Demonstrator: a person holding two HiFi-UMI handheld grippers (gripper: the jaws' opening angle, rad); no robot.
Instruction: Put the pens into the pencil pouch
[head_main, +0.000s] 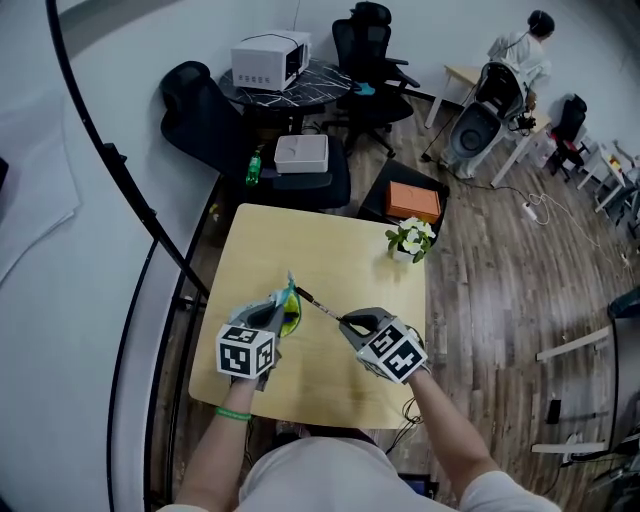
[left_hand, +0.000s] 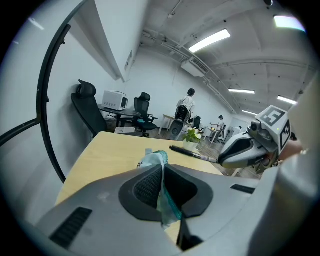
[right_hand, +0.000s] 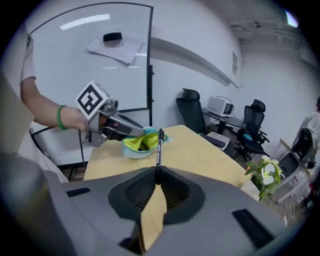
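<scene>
A light blue pencil pouch (head_main: 288, 305) with a yellow-green lining (right_hand: 137, 143) lies open-mouthed on the left part of the wooden table (head_main: 310, 250). My left gripper (head_main: 272, 320) is shut on the pouch's edge (left_hand: 159, 172) and holds the mouth open. My right gripper (head_main: 345, 320) is shut on the rear end of a black pen (head_main: 318, 305). The pen (right_hand: 159, 150) points at the pouch, its tip just at or above the opening. In the left gripper view the pen (left_hand: 192, 152) hangs over the table to the right of the pouch.
A small potted plant with white flowers (head_main: 411, 240) stands at the table's far right corner. Beyond the table are black office chairs (head_main: 200, 120), a round table with a white appliance (head_main: 270, 58), and a person (head_main: 520, 50) far off. A whiteboard stand (right_hand: 100, 60) is at left.
</scene>
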